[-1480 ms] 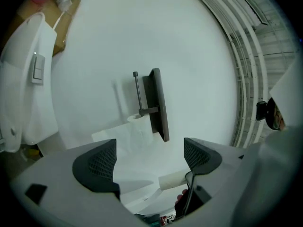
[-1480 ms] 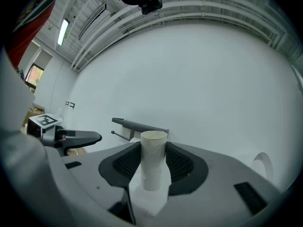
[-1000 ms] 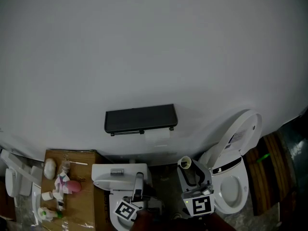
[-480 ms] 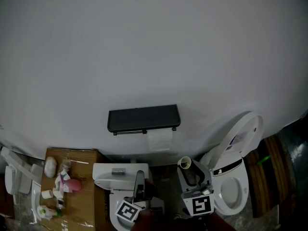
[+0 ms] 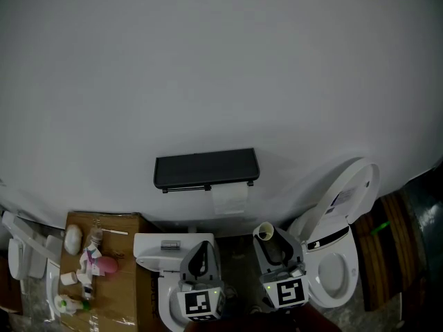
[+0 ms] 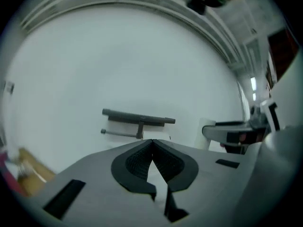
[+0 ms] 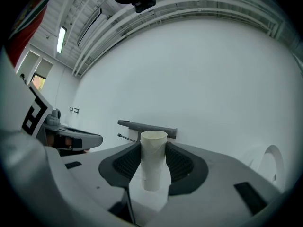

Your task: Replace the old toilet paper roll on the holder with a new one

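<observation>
A black toilet paper holder [image 5: 205, 168] is fixed to the white wall, and white paper [image 5: 230, 198] hangs under its right half. My right gripper [image 5: 267, 239] is shut on an empty cardboard tube [image 5: 264, 232], which stands upright between the pads [image 7: 179, 163] in the right gripper view, tube [image 7: 154, 160]. My left gripper [image 5: 201, 249] hangs level beside it, lower left of the holder. Its jaws meet with nothing between them, left gripper [image 6: 152, 142]. Both gripper views look at the holder [image 6: 138, 119] [image 7: 147, 126] from a distance.
A white toilet [image 5: 338, 272] with its lid raised stands at the right. A cardboard box [image 5: 114, 303] at the left carries several small toiletries. A white fixture [image 5: 163, 249] sits under my left gripper. The wall above is bare.
My left gripper has rolled from edge-on to flat, so its marker cube now faces the camera squarely, and it has risen a little. The right gripper and tube have stayed put.
</observation>
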